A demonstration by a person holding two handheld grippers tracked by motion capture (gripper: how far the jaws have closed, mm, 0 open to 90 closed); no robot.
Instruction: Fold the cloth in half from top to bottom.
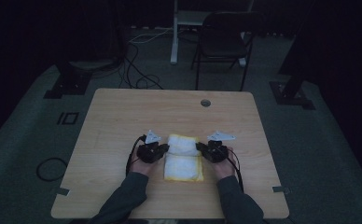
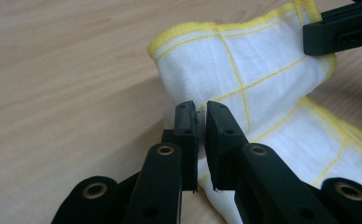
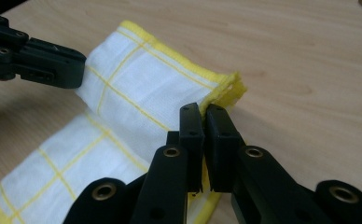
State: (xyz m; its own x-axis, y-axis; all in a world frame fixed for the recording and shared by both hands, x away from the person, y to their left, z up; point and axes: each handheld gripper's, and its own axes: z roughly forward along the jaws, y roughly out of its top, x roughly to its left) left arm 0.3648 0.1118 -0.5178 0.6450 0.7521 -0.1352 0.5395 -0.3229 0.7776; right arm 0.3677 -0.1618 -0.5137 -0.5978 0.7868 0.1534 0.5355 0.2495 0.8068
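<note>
Left tongs first: low in the left gripper view, the jaws are pinched nearly together with a sliver of white fabric caught between the pads, so they are gripping the edge of the cloth. Over in the right gripper view the right tongs are clenched the same way, biting the yellow hem at the cloth's corner, lower centre of frame. From the high view, the left tongs and right tongs sit either side of the cloth, which lies in the lower middle of the picture on the counter, a white towel with yellow grid lines and a yellow border, its far half lifted and curling back toward the near half. This reads to me as a fold in progress: both ends of one edge held, about to be laid over. To do it well, I'd say the two hands should travel together at the same height, keep the edge taut between them so it doesn't sag, line hem onto hem, and let go only once the layer rests flat. No containers anywhere on the counter; the wood is bare but for a small round grommet toward the upper middle, and a folding chair stands beyond on the floor.
</note>
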